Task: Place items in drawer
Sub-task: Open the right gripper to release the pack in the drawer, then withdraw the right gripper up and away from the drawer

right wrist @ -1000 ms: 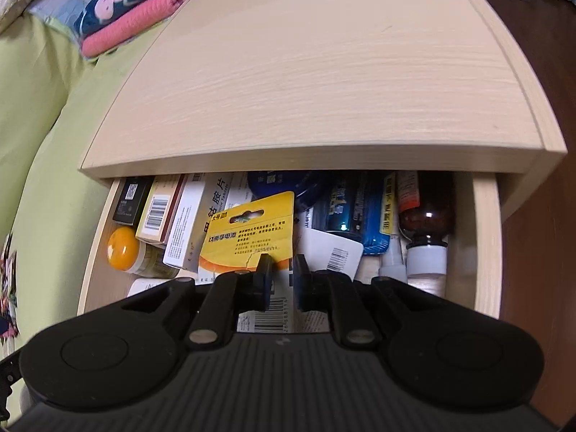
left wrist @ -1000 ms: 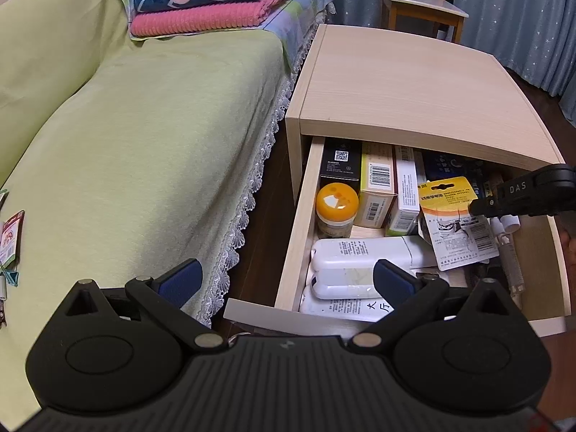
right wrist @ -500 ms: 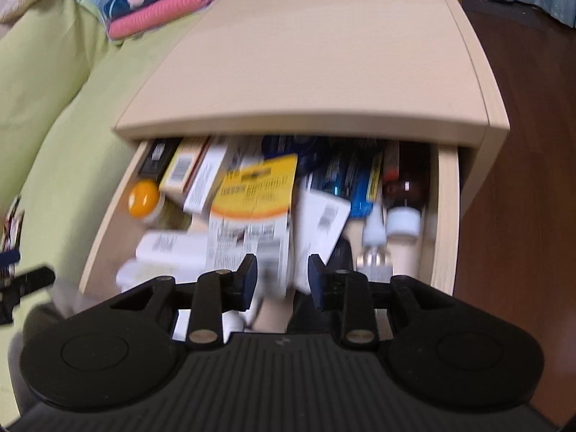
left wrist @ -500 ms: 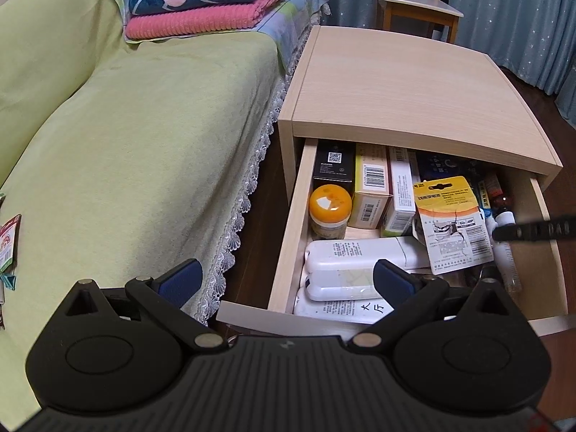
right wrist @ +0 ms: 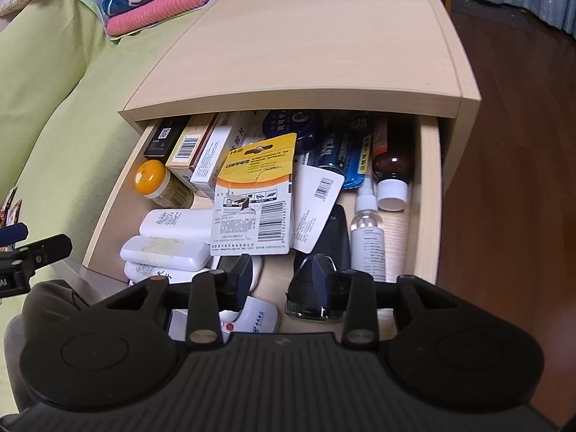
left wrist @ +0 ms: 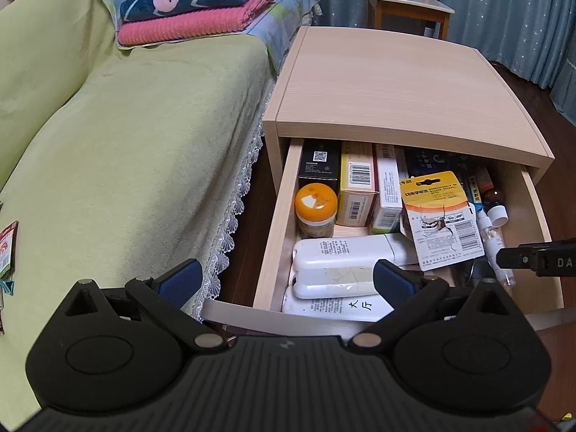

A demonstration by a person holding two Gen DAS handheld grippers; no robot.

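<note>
The bedside cabinet's drawer (left wrist: 273,230) (right wrist: 428,198) stands pulled out and crowded with items. A yellow-and-white battery card (left wrist: 439,216) (right wrist: 255,198) lies flat on top of the pile, held by nothing. My right gripper (right wrist: 277,277) is open just above the drawer's front part, a little short of the card, with nothing between its fingers. One finger of it (left wrist: 532,259) shows at the right edge of the left wrist view. My left gripper (left wrist: 286,280) is wide open and empty, hovering before the drawer's front left corner.
In the drawer are an orange-lidded jar (left wrist: 316,201), white remotes (left wrist: 342,252), several boxes, a brown bottle (right wrist: 392,165) and a spray bottle (right wrist: 367,237). A green-covered bed (left wrist: 126,144) with small packets (left wrist: 7,248) flanks the cabinet. A chair (left wrist: 406,3) stands behind.
My right gripper opened, let go of the yellow card and drew back toward the drawer's front. The card now lies in the drawer. The left gripper pulled back slightly, still open.
</note>
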